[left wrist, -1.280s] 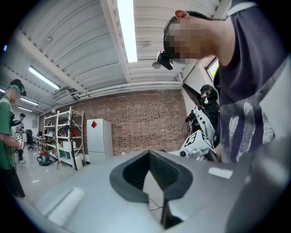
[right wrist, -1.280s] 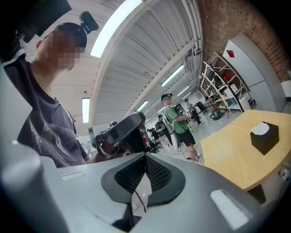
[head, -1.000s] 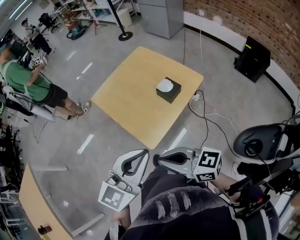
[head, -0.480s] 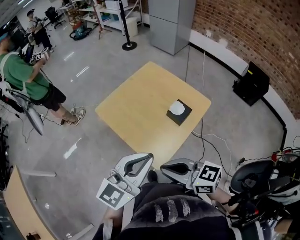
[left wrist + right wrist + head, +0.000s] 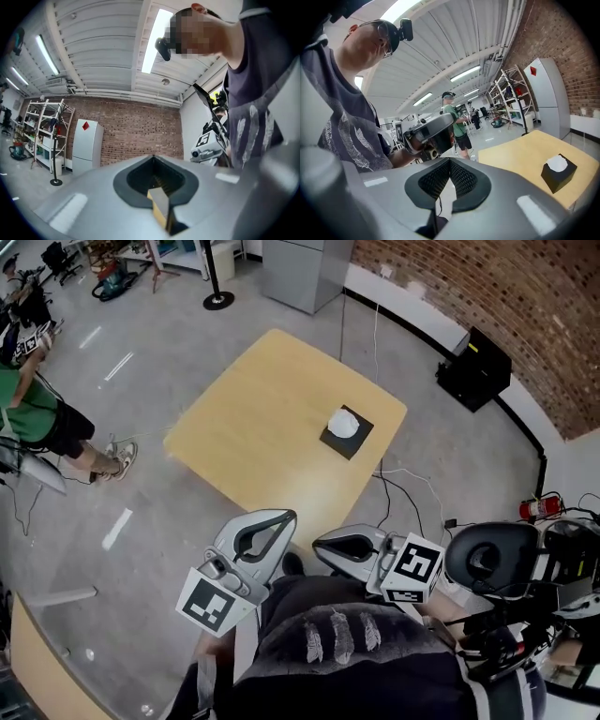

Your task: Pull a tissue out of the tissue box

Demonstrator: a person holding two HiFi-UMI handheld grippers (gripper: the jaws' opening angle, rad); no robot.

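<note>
A black tissue box (image 5: 349, 439) with a white tissue (image 5: 343, 422) poking from its top stands near the right edge of a square wooden table (image 5: 262, 427). The right gripper view shows the same tissue box (image 5: 560, 174) far off to the right on the table (image 5: 520, 150). My left gripper (image 5: 281, 517) and right gripper (image 5: 321, 542) hang side by side in front of my body, just short of the table's near corner. Both are shut with nothing in them. The left gripper (image 5: 157, 194) faces a brick wall. The right gripper (image 5: 446, 182) looks past the left one toward the table.
Cables (image 5: 405, 493) trail over the floor right of the table. A black case (image 5: 476, 369) stands by the brick wall, a grey cabinet (image 5: 302, 273) and a stanchion (image 5: 217, 298) at the back. A person in green (image 5: 37, 418) stands at the left. A black round seat (image 5: 490, 559) is beside me.
The whole view has shifted as I move across the floor; both grippers stay side by side and shut. The person in green has slid toward the left edge.
</note>
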